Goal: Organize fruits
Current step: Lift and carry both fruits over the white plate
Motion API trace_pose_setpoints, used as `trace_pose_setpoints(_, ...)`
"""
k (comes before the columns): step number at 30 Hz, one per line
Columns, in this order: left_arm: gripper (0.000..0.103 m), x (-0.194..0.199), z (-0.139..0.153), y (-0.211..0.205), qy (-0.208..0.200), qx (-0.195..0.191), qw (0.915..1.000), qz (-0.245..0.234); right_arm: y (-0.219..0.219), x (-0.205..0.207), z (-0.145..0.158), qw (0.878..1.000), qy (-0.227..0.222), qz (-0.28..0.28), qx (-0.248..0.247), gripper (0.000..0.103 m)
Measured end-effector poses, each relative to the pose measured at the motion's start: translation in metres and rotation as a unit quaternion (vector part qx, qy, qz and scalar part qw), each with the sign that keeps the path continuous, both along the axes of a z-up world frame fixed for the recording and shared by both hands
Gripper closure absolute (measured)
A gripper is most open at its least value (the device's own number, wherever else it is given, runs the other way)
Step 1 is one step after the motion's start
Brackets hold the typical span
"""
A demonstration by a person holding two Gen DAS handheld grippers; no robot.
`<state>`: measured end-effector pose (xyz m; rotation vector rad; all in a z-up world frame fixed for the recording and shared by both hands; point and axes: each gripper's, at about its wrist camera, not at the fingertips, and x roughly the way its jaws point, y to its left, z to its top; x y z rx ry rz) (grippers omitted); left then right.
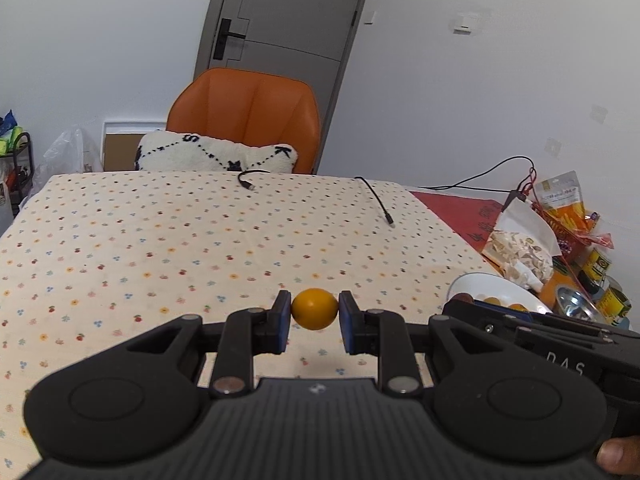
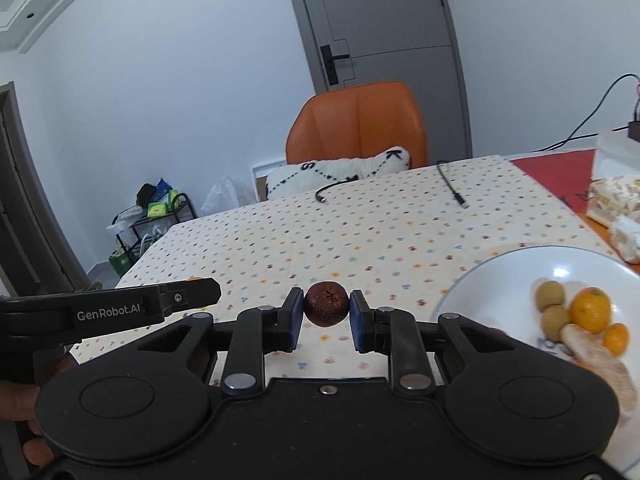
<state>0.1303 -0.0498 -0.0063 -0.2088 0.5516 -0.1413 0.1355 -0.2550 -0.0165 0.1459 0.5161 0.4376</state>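
My left gripper (image 1: 314, 312) is shut on a small yellow-orange fruit (image 1: 314, 309), held above the flower-print tablecloth (image 1: 180, 240). My right gripper (image 2: 327, 311) is shut on a dark brown wrinkled fruit (image 2: 326, 305), also above the cloth. A white plate (image 2: 500, 276) lies at the right, holding an orange (image 2: 591, 309), two tan round fruits (image 2: 550, 295), a small kumquat (image 2: 616, 338) and a peeled citrus piece (image 2: 596, 360). In the left wrist view the same plate (image 1: 486, 285) shows partly behind the right gripper's body (image 1: 532, 332). The left gripper's body (image 2: 120, 308) shows at the left of the right wrist view.
Two black cable ends (image 1: 382, 206) lie on the far part of the cloth. Snack bags, cans and a metal lid (image 1: 576, 248) crowd the right side on a red mat (image 1: 460, 208). An orange chair (image 1: 248, 116) with a white cushion (image 1: 216, 156) stands behind the table.
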Motion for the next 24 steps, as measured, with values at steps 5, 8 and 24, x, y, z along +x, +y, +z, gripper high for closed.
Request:
trace_pose_setpoints(5,0.079,0.0,0.001,-0.014,-0.002,-0.001,0.9999,-0.015,-0.017,-0.007,0.003,1.0,-0.005,-0.014,0.002,0.08)
trace_pose_setpoints(8,0.079,-0.001,0.003,-0.022,-0.005,-0.002,0.9997,-0.024,-0.027,-0.011,0.004,1.0,-0.007,-0.021,0.002,0.08)
trace_pose_setpoints(24,0.079,-0.003,0.005,-0.064,-0.008,-0.005,0.9975,-0.07,-0.079,-0.031,0.0,0.998,-0.006,-0.067,-0.003,0.08)
